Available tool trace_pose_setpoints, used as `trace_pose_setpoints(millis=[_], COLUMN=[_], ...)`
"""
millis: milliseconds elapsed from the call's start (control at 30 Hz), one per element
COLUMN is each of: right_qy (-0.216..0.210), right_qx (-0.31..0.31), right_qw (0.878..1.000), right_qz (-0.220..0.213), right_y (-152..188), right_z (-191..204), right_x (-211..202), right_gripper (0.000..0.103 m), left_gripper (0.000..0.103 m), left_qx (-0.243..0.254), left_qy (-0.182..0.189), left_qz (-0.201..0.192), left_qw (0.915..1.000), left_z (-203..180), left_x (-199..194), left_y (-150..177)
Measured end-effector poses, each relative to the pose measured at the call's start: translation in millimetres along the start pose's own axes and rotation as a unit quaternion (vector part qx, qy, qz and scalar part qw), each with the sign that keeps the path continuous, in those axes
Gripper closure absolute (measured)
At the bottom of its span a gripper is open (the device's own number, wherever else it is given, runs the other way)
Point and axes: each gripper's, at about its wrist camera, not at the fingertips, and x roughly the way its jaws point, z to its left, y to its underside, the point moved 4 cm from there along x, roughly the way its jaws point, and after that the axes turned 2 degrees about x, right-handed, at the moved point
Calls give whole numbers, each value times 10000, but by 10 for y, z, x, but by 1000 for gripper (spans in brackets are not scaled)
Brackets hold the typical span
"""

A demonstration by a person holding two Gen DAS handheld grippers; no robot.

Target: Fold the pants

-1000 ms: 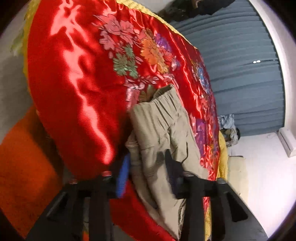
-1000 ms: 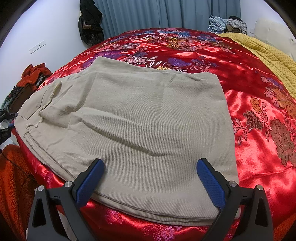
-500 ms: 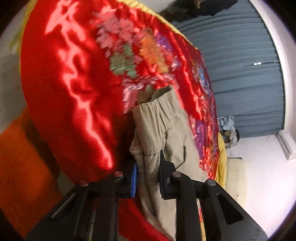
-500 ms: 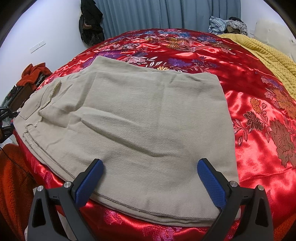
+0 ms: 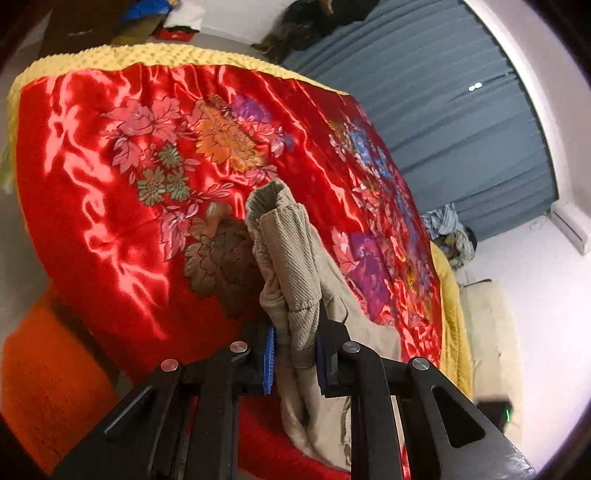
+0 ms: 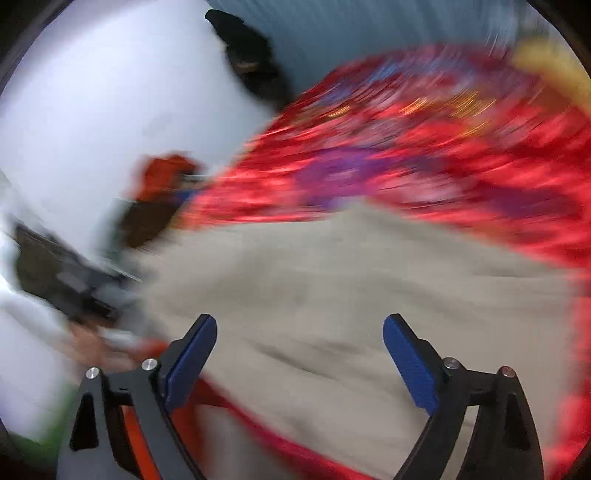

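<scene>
Left wrist view: filled mostly by a bed [image 5: 92, 229] under a glossy red floral bedspread [image 5: 122, 177], edged at the far side by a yellow knitted blanket [image 5: 155, 55] and again along the right edge. Behind, blue-grey curtains [image 5: 443, 122] against a white wall, with a dark heap of clothes [image 5: 310, 22] at the top and a striped bundle [image 5: 447, 225] by the curtain's foot. Bottom left, an orange blanket [image 5: 48, 376] below the bed's edge. Beige pants [image 5: 291, 273] bunched and lifted at one end, ribbed cloth rising above the bedspread, the rest trailing down to the right and lying on the bed. Left gripper [image 5: 295, 354] pointed down across the bed, black frame rolled a little, its blue-padded fingers [image 5: 269, 360] drawn close and pinching a thick fold of the pants. Open red cloth to the left of and beyond the lifted fold. Right wrist view: heavily smeared by motion, yet showing the pants [image 6: 332, 280] spread wide and flat across the bedspread [image 6: 443, 147], near edge close to the bed's front edge. Right gripper [image 6: 299, 354] above that near edge, fingers [image 6: 410, 365] well apart and closing, nothing pressed between them, cloth only beneath. Left of it, a blurred dark shape [image 6: 70, 280] and an orange garment [image 6: 166, 173] against the wall.
</scene>
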Motion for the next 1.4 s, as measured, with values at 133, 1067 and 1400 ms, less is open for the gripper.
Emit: trace_pose_setpoints(millis=[133, 1067, 1400], right_qy=[582, 2329, 1221], right_qx=[957, -2906, -2372], right_qw=[9878, 9279, 9635], right_qz=[1079, 180, 215], right_y=[-150, 218, 873], right_z=[-461, 217, 384], right_x=[919, 98, 195], right_gripper=[38, 25, 25], left_gripper=[87, 87, 87], left_qx=[73, 419, 519], left_qy=[-16, -166, -205], left_qz=[-14, 31, -6], left_qw=[10000, 9990, 9984], left_z=[-8, -45, -66], left_x=[-41, -22, -16], left_y=[50, 68, 79])
